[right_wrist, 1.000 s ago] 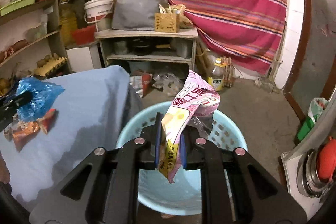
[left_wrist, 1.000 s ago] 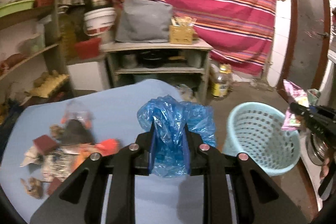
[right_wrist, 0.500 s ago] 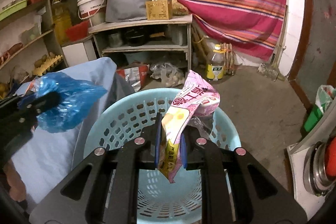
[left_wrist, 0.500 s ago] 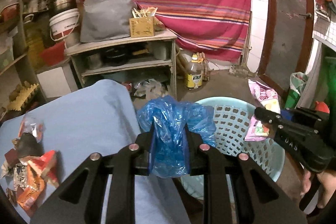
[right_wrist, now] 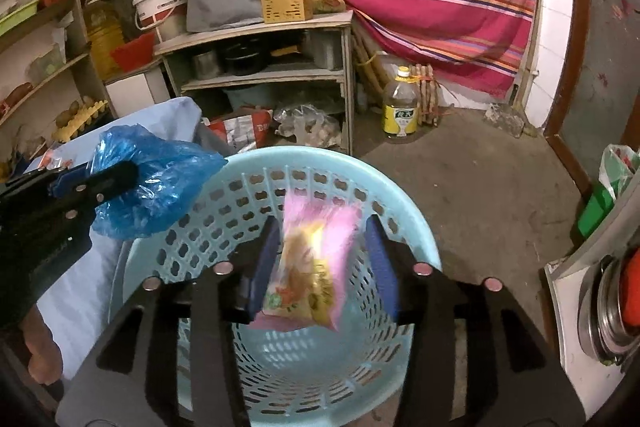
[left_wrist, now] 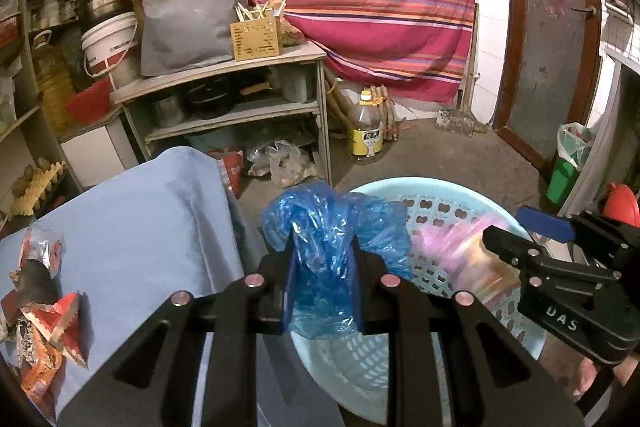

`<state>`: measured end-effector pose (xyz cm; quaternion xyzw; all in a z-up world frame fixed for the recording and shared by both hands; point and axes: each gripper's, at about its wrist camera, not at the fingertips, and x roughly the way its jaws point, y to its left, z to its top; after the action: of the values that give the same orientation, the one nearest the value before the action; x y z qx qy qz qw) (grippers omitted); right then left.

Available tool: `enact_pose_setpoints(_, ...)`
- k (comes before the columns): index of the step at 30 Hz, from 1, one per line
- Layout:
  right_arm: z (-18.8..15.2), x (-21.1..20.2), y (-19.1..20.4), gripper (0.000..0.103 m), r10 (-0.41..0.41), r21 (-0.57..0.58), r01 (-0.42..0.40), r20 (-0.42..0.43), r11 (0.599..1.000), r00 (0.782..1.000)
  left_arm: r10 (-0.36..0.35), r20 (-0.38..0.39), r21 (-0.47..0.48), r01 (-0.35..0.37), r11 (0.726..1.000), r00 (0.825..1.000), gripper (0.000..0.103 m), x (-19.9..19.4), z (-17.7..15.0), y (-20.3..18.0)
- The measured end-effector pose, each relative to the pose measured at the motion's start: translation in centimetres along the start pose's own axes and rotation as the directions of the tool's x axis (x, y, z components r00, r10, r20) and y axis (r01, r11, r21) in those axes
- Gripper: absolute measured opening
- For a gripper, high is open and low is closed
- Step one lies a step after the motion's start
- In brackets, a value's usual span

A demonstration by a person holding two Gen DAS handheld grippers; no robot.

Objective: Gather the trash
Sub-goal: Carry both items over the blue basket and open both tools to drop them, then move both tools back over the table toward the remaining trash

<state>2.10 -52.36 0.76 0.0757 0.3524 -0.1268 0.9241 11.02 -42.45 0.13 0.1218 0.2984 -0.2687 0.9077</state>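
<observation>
the left tongs (left_wrist: 323, 281) are clenched on a crumpled blue plastic bag (left_wrist: 332, 247), held just over the near rim of a light blue perforated basket (right_wrist: 384, 187) that stands on the floor beside the blue-covered surface (left_wrist: 132, 227). in the right wrist view the same bag (right_wrist: 152, 183) hangs at the basket's left rim. the right tongs (right_wrist: 324, 267) stand spread apart above the basket's mouth, and a pink and yellow snack wrapper (right_wrist: 316, 267) sits blurred between the fingers without touching either pad; its print is too smeared to read. from the left wrist view the right tongs (left_wrist: 520, 243) carry the white letters "uas" on the body. more wrappers (left_wrist: 44, 319), red, orange and white, lie in a heap on the surface's left part, well apart from the basket. behind, an oil bottle (right_wrist: 400, 111) with a yellow label stands on the floor near a wooden shelf unit (right_wrist: 260, 27); its label writing cannot be read. a white bucket (right_wrist: 160, 5) on the shelf bears small dark lettering, also illegible.
</observation>
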Motion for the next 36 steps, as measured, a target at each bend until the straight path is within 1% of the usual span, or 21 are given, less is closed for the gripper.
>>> enact_pose_setpoints(4, -0.4, -0.5, -1.2, 0.064, -0.026, 0.018, 0.025, 0.005, 1.000, 1.000, -0.012, -0.029, -0.011, 0.012, 1.000, 1.000, 0.023, 1.0, -0.2, -0.3)
enact_pose_setpoints(6, -0.5, -0.8, -1.9, 0.066, -0.039, 0.032, 0.039, 0.010, 0.999, 0.999, -0.016, -0.043, -0.013, 0.016, 1.000, 0.999, 0.023, 1.6, -0.4, -0.4)
enact_pose_setpoints(7, -0.6, -1.0, -2.2, 0.068, -0.046, 0.041, 0.046, 0.015, 0.998, 0.999, -0.019, -0.053, -0.013, 0.018, 1.000, 0.998, 0.023, 2.0, -0.4, -0.6)
enact_pose_setpoints(8, -0.6, -1.2, -2.4, 0.073, -0.053, 0.047, 0.052, 0.020, 0.998, 0.998, -0.021, -0.060, -0.012, 0.020, 1.000, 0.998, 0.023, 2.3, -0.5, -0.7)
enact_pose_setpoints(10, -0.8, -1.5, -2.8, 0.077, -0.064, 0.052, 0.063, 0.032, 0.997, 0.997, -0.024, -0.076, -0.008, 0.023, 1.000, 0.997, 0.024, 3.0, -0.6, -1.2)
enact_pose_setpoints(14, -0.9, -1.8, -2.9, 0.081, -0.069, 0.060, 0.067, 0.042, 0.996, 0.997, -0.002, -0.096, 0.004, 0.003, 1.000, 0.995, 0.025, 4.2, -0.9, -1.8)
enact_pose_setpoints(17, -1.0, -1.8, -3.0, 0.081, -0.075, 0.061, 0.073, 0.035, 0.995, 0.997, -0.012, -0.122, 0.010, 0.013, 1.000, 0.992, 0.026, 5.1, -0.9, -2.0)
enact_pose_setpoints(19, -0.9, -1.8, -3.2, 0.081, -0.077, 0.067, 0.074, 0.032, 0.995, 0.997, -0.014, -0.129, 0.008, 0.016, 1.000, 0.992, 0.038, 5.5, -0.8, -1.9)
enact_pose_setpoints(21, -0.9, -1.9, -3.4, 0.081, -0.080, 0.074, 0.077, 0.032, 0.994, 0.996, -0.013, -0.120, 0.003, 0.014, 1.000, 0.993, 0.059, 5.3, -0.7, -1.7)
enact_pose_setpoints(23, -0.9, -1.9, -3.5, 0.081, -0.083, 0.075, 0.080, 0.032, 0.994, 0.996, -0.009, -0.103, 0.002, 0.009, 1.000, 0.995, 0.063, 4.9, -0.6, -1.5)
enact_pose_setpoints(25, -0.9, -1.9, -3.5, 0.081, -0.085, 0.075, 0.082, 0.032, 0.994, 0.996, -0.014, -0.101, 0.000, 0.014, 1.000, 0.995, 0.065, 4.6, -0.5, -1.3)
enact_pose_setpoints(30, -0.8, -2.1, -3.3, 0.081, -0.089, 0.072, 0.086, 0.047, 0.994, 0.995, -0.011, -0.071, -0.008, 0.011, 1.000, 0.997, 0.078, 3.1, -0.3, -0.7)
enact_pose_setpoints(33, -0.6, -2.1, -2.6, 0.084, -0.079, 0.067, 0.076, 0.056, 0.995, 0.995, -0.008, -0.055, -0.014, 0.007, 1.000, 0.998, 0.081, 1.9, -0.3, 0.1)
enact_pose_setpoints(36, -0.6, -2.1, -1.3, 0.088, -0.066, 0.043, 0.063, 0.063, 0.997, 0.996, 0.013, -0.040, -0.021, -0.014, 1.000, 0.999, 0.085, 0.5, -0.5, 1.5)
